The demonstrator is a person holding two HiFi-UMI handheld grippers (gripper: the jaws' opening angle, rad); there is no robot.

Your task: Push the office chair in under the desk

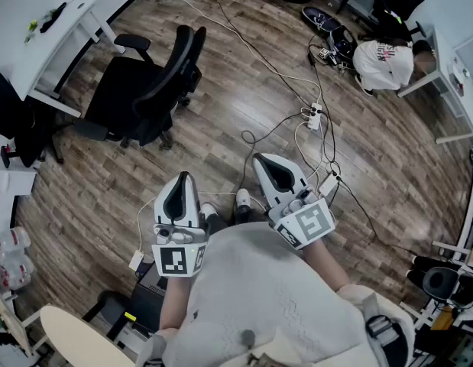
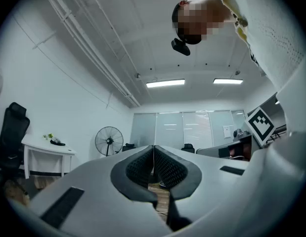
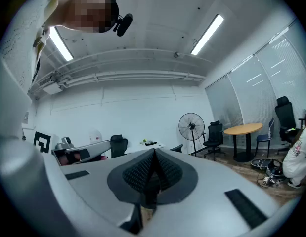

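Note:
The black office chair stands on the wood floor, pulled out from the white desk at the upper left, its back turned toward me. My left gripper and right gripper are held close to my body, well short of the chair, both pointing out over the floor. Each is shut with nothing between its jaws. The left gripper view shows its shut jaws and the white desk far off at the left. The right gripper view shows its closed tips.
Cables and a power strip trail across the floor ahead on the right. A person crouches by another desk at the top right. A standing fan and a round wooden table stand far back. Water bottles lie at the left.

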